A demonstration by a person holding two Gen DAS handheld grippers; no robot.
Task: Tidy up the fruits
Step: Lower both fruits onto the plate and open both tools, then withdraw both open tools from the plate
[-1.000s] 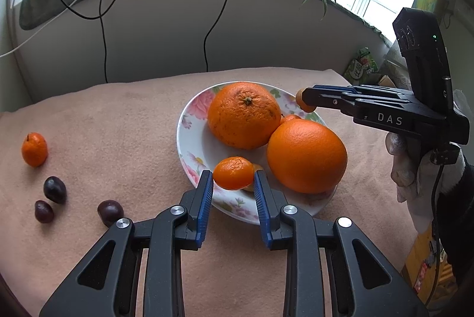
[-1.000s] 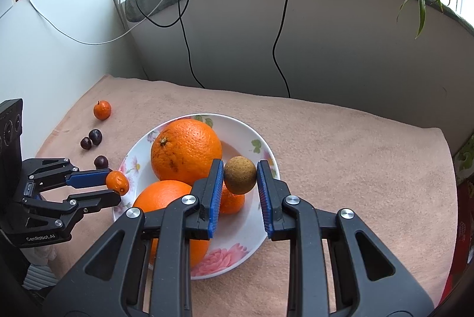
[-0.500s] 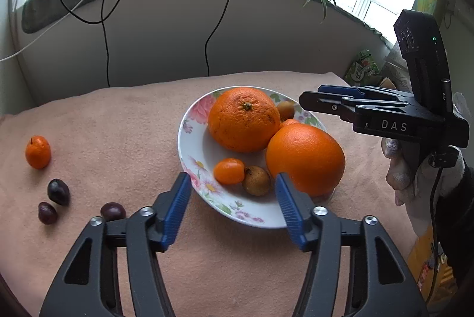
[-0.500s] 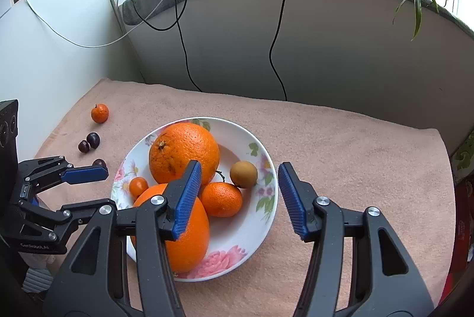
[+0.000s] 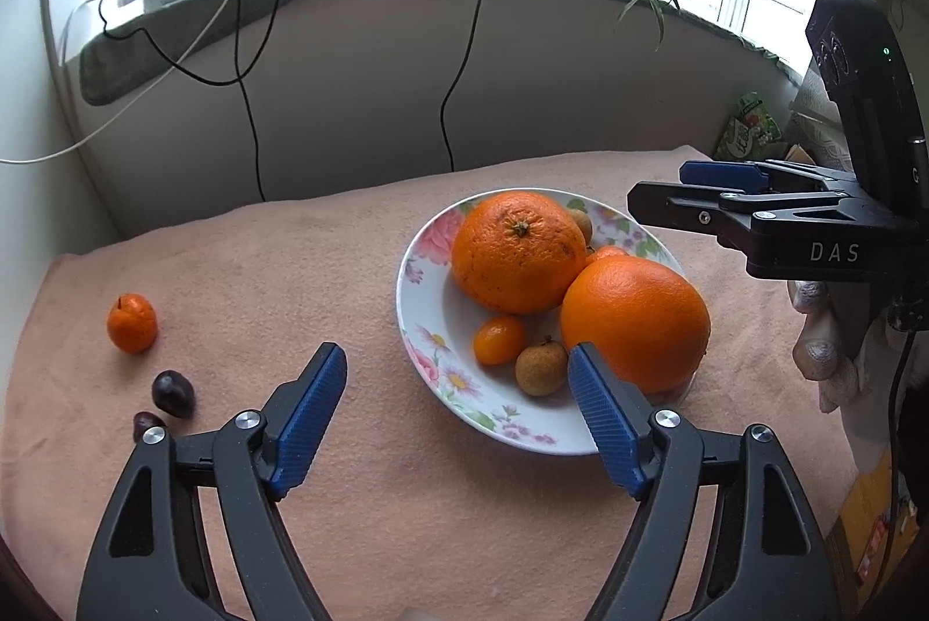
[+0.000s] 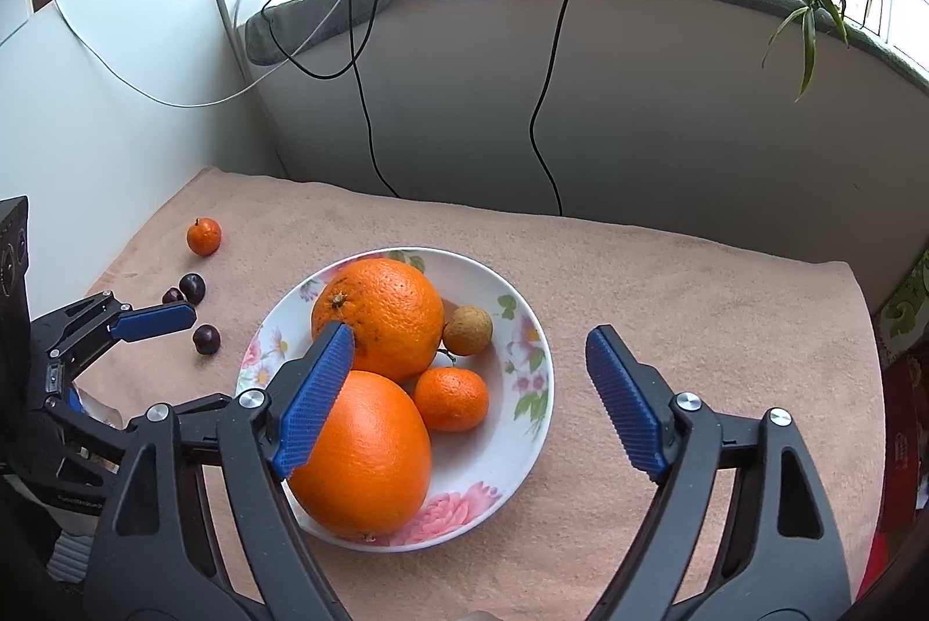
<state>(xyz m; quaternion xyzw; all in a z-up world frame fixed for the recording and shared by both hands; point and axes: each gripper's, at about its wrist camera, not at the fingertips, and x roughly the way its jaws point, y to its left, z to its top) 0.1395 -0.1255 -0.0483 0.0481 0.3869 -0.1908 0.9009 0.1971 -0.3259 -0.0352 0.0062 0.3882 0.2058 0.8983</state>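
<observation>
- Both tongs have just been opening; nothing sits between the jaws of either now.
- Left gripper (image 5: pixel 458 406) stands wide, hovering over the near-left rim of the plate (image 5: pixel 418 331). The small kumquat (image 5: pixel 498 340) it had a sec ago now lies in the plate, just beside a brown longan (image 5: pixel 541 367).
- Right gripper (image 6: pixel 470 400) also wide & empty. Its longan (image 6: pixel 468 330) now rests in the plate, touching the big orange (image 6: pixel 380 316) on the far side; a mandarin (image 6: pixel 451 399) & a second big orange (image 6: pixel 363 452) lie nearer.
- Meaning: two more fruits delivered, both hands free.
- Still out on the pink cloth (image 5: pixel 290 273) near its left edge: one small mandarin (image 5: pixel 132 322) & three dark fruits (image 6: pixel 192 284), well apart from the plate.
- Prob. next: left gripper goes for those, being the closer one.
</observation>
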